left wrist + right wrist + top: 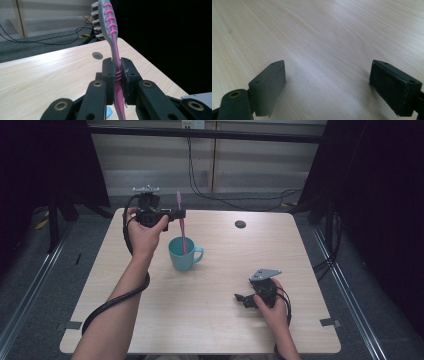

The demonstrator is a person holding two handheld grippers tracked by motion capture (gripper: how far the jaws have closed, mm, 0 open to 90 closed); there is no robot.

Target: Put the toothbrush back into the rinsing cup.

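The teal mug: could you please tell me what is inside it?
The teal mug holds the lower end of a pink toothbrush, gripped higher up by the left gripper. The mug's wall hides the brush's tip and the mug's bottom.

1. Looks like a lab recording booth, not anyone's home.
2. Black curtains (385,195) hang on both sides of a plain light-wood table (215,320).
3. Loose cables (235,195) trail over grey carpet (30,285) behind it.
4. Metal floor rails (350,290) run alongside, plus tape marks (330,322) on the table corners.
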